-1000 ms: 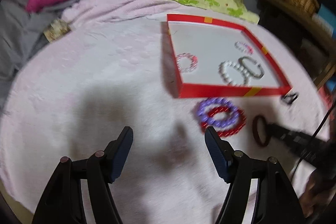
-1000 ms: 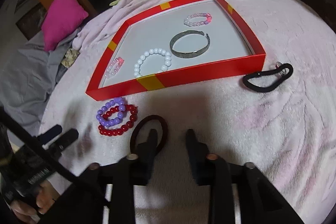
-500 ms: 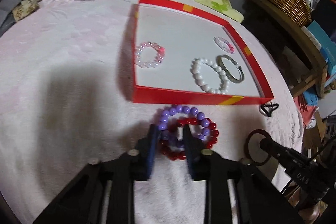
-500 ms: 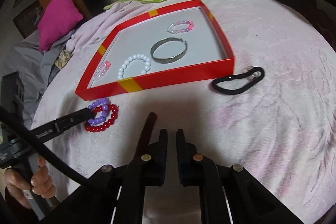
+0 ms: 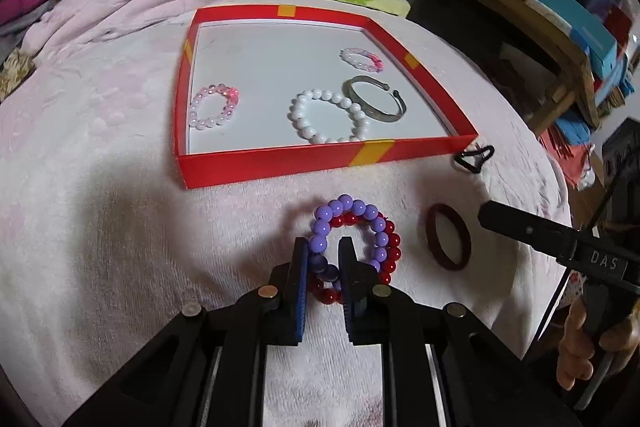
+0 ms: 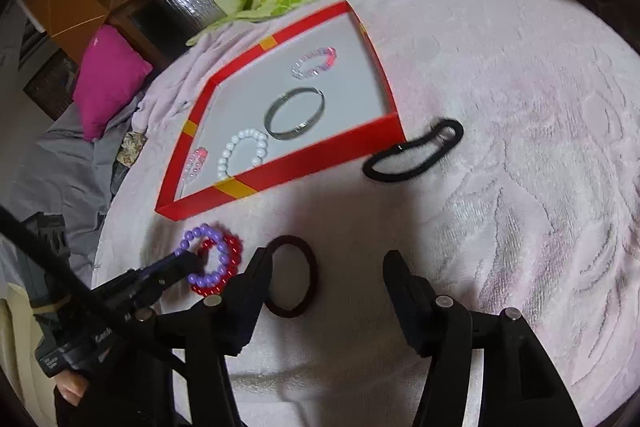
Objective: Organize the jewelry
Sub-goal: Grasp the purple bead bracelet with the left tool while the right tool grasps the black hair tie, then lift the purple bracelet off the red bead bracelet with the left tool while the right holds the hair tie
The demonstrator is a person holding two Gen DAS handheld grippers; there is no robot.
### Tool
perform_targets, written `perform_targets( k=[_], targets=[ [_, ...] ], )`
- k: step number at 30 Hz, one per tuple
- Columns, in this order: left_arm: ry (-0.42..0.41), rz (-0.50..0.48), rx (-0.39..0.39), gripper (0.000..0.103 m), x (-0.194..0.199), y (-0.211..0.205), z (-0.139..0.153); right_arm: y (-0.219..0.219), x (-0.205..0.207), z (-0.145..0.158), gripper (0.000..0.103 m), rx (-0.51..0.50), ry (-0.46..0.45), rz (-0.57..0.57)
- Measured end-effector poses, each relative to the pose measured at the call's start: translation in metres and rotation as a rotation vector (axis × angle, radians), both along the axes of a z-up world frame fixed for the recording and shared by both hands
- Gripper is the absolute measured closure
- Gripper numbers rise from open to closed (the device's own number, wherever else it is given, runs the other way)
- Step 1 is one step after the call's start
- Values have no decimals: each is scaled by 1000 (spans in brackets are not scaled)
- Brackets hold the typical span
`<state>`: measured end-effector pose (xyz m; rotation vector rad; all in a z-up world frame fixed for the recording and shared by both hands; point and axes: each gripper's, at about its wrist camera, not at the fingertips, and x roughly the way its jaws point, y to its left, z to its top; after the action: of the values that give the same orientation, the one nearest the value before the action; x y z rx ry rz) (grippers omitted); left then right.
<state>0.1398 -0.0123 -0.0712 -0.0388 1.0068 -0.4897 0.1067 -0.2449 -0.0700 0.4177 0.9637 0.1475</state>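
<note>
closing on the purple bead bracelet (image 5: 347,227), my left tool (image 5: 323,259) has just drawn its jaws in from a wide spread, and the near arc of purple beads now sits pinched between the two pads. the red bead bracelet (image 5: 390,247) lies tangled under and beside the purple one on the pink blanket (image 5: 100,227), so i judge a lift could drag it along too.

beyond them the red tray (image 5: 320,163) already holds a pink bead bracelet (image 5: 214,107), a white bead bracelet (image 5: 328,117), a metal bangle (image 5: 378,99) and a second pink bead bracelet (image 5: 362,59) near the far corner.

further right, my right tool (image 6: 326,275) has just been opening; its jaws stand spread with nothing pressed between them. a second ago they were shut on the dark red hair tie (image 6: 292,277), which now lies flat on the blanket just inside the left finger, let go short of the tray. the black hair tie (image 6: 414,153) rests by the tray's near corner, untouched.

so the beads look set to go into the tray, while both ties remain to be sorted.
</note>
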Motion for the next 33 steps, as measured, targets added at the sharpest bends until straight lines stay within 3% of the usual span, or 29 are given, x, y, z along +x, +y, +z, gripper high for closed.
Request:
perform_targets(
  k=[3, 6, 8, 9, 14, 26, 33],
  targets=[
    [-5, -4, -11, 88, -4, 2, 2, 15, 0, 1, 60, -67, -16, 43],
    [-8, -13, -19, 87, -3, 3, 4, 30, 6, -13, 71, -142, 40, 73],
    [-9, -19, -17, 88, -4, 3, 4, 36, 5, -13, 84, -221, 20, 79],
    [-12, -21, -17, 88, -4, 3, 4, 39, 5, -11, 98, -247, 7, 91],
    [-62, -31, -37, 92, -10, 3, 14, 30, -1, -5, 98, -251, -29, 61],
    [-138, -21, -69, 93, -19, 10, 35, -15, -10, 13, 98, -134, -82, -38],
    [-92, 22, 1, 93, -6, 16, 22, -29, -13, 7, 98, -120, -57, -49]
  ],
)
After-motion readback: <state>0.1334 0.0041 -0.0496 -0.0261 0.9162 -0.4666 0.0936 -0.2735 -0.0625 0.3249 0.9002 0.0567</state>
